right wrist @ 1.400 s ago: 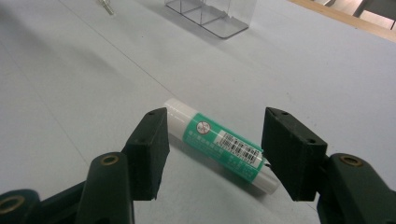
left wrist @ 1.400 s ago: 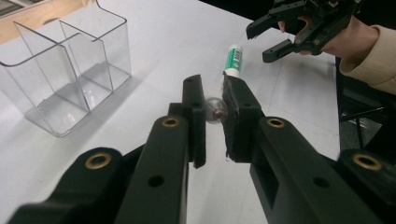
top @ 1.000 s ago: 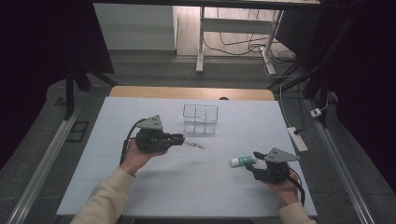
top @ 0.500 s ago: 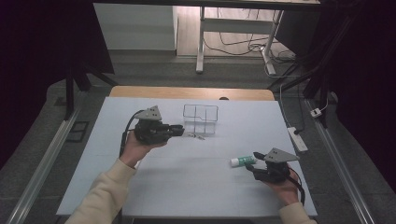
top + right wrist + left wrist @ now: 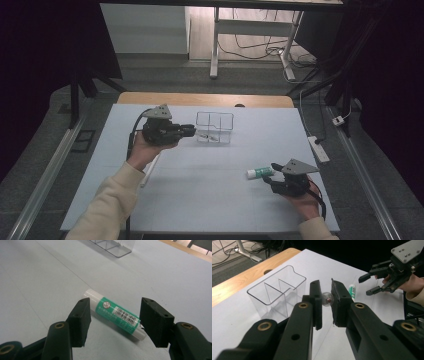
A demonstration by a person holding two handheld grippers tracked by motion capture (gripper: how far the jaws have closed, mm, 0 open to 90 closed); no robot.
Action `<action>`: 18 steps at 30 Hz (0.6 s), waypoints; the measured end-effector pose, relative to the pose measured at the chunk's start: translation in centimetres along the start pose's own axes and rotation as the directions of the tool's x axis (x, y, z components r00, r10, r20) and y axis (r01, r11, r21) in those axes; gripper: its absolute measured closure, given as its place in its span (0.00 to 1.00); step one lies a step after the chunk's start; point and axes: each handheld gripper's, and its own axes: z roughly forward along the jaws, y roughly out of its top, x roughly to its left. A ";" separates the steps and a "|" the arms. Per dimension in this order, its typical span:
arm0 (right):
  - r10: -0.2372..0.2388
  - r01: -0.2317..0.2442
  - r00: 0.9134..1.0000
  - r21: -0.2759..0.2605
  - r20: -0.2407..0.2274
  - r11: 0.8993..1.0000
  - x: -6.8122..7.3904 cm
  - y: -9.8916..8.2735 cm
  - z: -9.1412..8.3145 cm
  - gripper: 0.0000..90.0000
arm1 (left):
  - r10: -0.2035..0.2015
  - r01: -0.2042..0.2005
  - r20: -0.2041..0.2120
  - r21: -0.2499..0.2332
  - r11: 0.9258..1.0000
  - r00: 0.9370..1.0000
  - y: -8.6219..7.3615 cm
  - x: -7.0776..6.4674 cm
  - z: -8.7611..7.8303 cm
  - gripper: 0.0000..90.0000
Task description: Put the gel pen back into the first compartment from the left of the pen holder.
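My left gripper (image 5: 192, 131) (image 5: 325, 287) is raised just left of a clear divided organizer (image 5: 215, 127) (image 5: 274, 290) and is shut on a thin clear pen (image 5: 327, 299). I see the pen end-on, with a red core, and its far end points toward the organizer. A green and white glue stick (image 5: 260, 172) (image 5: 115, 315) (image 5: 352, 291) lies flat on the white table at the right. My right gripper (image 5: 270, 173) (image 5: 115, 302) (image 5: 365, 285) is open, low over the table, one jaw on each side of the stick without pressing it.
The organizer's corner (image 5: 112, 246) stands far ahead of the right gripper. A white power strip (image 5: 318, 149) lies at the table's right edge. A thin white item (image 5: 150, 172) rests beside the left forearm. A wooden strip (image 5: 205, 99) runs along the table's far edge.
The left gripper has lifted off the table with the pen and moved up and back, toward the organizer. The right gripper has stayed over the glue stick.
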 end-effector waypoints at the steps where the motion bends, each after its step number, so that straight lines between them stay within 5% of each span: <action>1: 0.002 -0.002 1.000 0.000 0.000 1.000 0.0 0.0 0.0 0.46 | -0.001 0.001 -0.003 0.000 1.000 1.000 0.1 0.1 -0.1 0.89; 18: -0.010 0.010 1.000 0.010 0.012 1.000 0.1 0.0 0.0 0.46 | -0.028 0.028 -0.067 -0.008 1.000 0.997 1.4 2.1 -1.0 0.89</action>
